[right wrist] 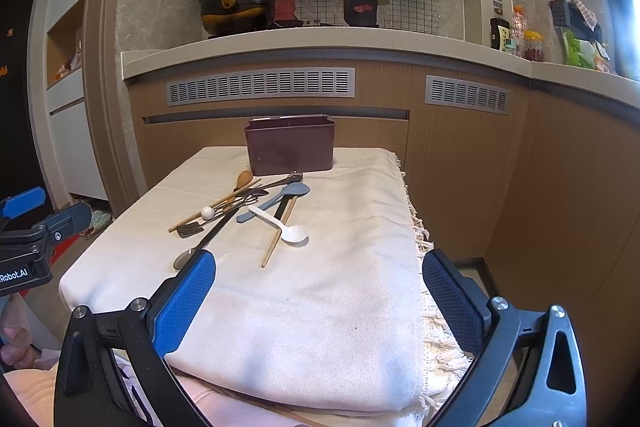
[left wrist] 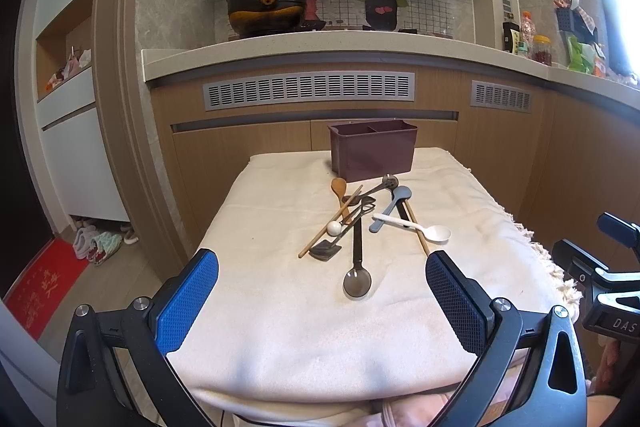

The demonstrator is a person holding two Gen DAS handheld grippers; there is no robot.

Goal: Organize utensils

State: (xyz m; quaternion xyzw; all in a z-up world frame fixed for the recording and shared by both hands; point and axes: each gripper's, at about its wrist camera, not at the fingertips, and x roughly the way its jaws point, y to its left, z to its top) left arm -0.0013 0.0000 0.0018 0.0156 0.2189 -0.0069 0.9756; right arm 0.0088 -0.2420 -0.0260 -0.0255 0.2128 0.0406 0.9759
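Note:
A pile of utensils lies on a cream cloth (left wrist: 280,307): a wooden spoon (left wrist: 339,187), a white plastic spoon (left wrist: 434,233), a grey-blue spoon (left wrist: 394,203), a dark long-handled spoon (left wrist: 357,281), chopsticks (left wrist: 330,223) and a small spatula (left wrist: 325,251). A maroon divided utensil box (left wrist: 370,151) stands behind them. The same pile (right wrist: 256,211) and box (right wrist: 290,145) show in the right wrist view. My left gripper (left wrist: 322,279) is open and empty, short of the pile. My right gripper (right wrist: 318,279) is open and empty, near the cloth's right side.
A kitchen counter (left wrist: 320,51) with a black wok (left wrist: 266,9) runs behind the table. Bottles and jars (left wrist: 528,35) stand at its right. The cloth's fringed right edge (right wrist: 420,239) hangs over the table side. The right gripper's body (left wrist: 600,275) shows at the left view's right.

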